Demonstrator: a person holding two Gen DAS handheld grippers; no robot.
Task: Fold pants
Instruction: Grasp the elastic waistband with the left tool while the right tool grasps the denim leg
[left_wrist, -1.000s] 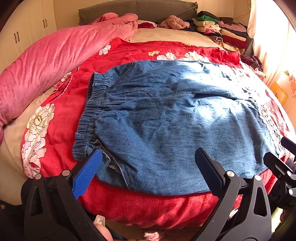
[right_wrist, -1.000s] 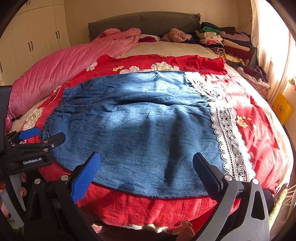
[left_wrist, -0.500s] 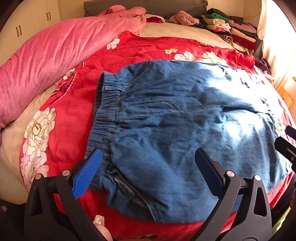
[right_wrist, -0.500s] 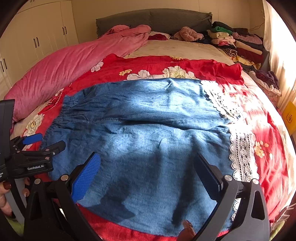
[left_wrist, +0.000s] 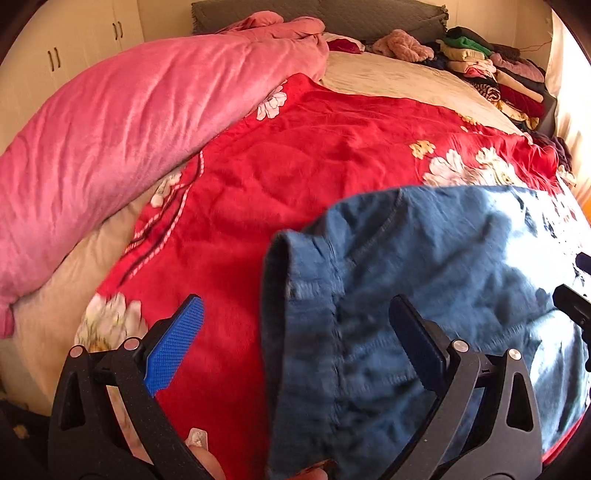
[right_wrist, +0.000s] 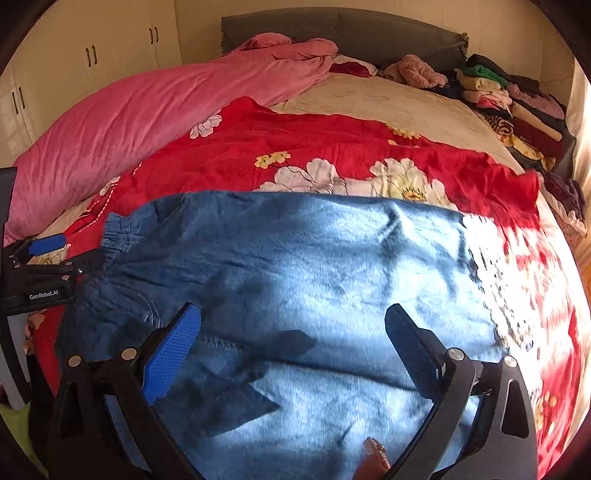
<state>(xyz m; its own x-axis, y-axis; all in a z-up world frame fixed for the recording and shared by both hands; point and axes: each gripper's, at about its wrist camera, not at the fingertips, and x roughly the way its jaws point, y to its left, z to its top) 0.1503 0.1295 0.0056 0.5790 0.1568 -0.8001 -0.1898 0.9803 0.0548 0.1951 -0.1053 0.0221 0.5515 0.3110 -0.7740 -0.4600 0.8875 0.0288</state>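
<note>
The blue denim pants (right_wrist: 314, 280) lie spread flat on the red floral quilt (right_wrist: 332, 155) covering the bed, their elastic waistband (left_wrist: 275, 295) toward the left. The left gripper (left_wrist: 295, 339) hovers over that waistband edge, jaws apart and holding nothing. The right gripper (right_wrist: 293, 343) hangs above the middle of the denim, jaws likewise wide apart. A pink duvet (left_wrist: 110, 122) lies bunched along the left.

Red floral quilt (right_wrist: 332, 147), pink duvet (right_wrist: 147, 110)
</note>
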